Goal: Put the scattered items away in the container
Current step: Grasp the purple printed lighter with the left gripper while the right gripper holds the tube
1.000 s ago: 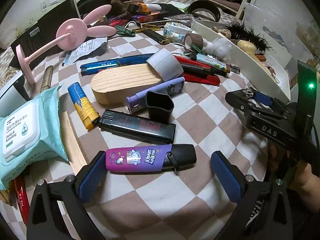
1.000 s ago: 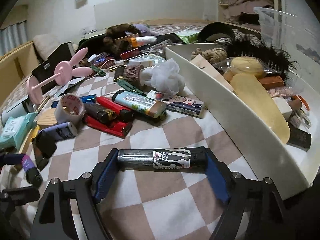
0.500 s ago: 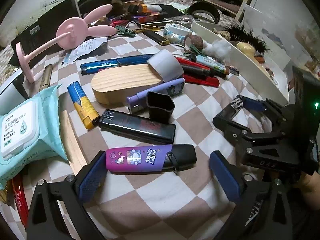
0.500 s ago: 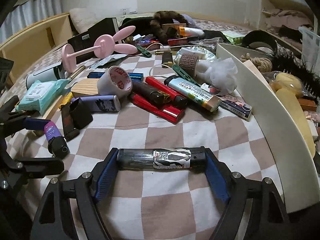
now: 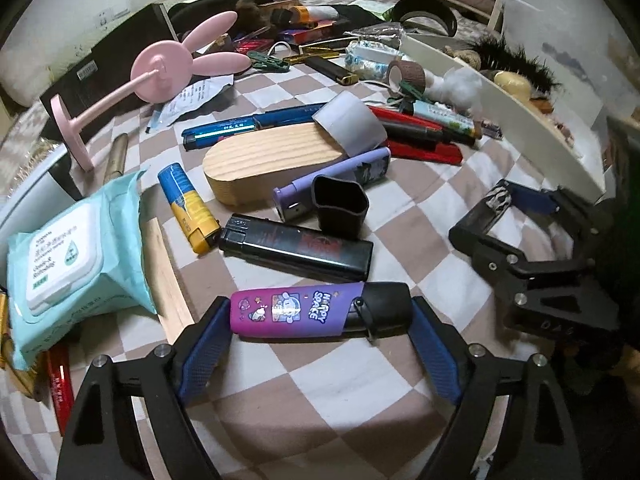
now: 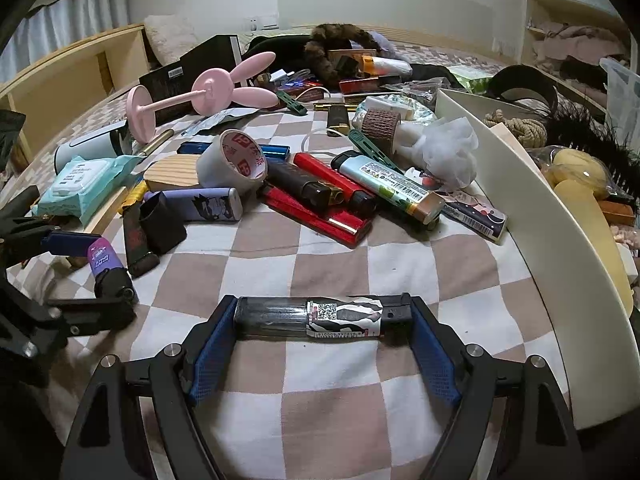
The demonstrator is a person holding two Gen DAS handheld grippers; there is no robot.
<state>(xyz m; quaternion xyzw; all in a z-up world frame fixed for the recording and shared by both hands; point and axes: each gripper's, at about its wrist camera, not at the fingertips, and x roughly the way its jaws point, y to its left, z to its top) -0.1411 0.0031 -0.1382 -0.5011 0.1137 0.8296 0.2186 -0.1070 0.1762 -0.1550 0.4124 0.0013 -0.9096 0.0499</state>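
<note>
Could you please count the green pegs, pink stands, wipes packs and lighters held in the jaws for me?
Green pegs: 2
Pink stand: 1
Wipes pack: 1
Lighters in jaws, the purple lighter and the striped lighter: 2
Total: 6

Both wrist cameras sit low behind their jaws, looking close across the checkered cloth [image 5: 280,392]; each sees the other gripper beside its jaws.

Dim, warm indoor light from above; soft shadows under clutter, strong fisheye bending, dark vignetted corners, slight blur at edges
</note>
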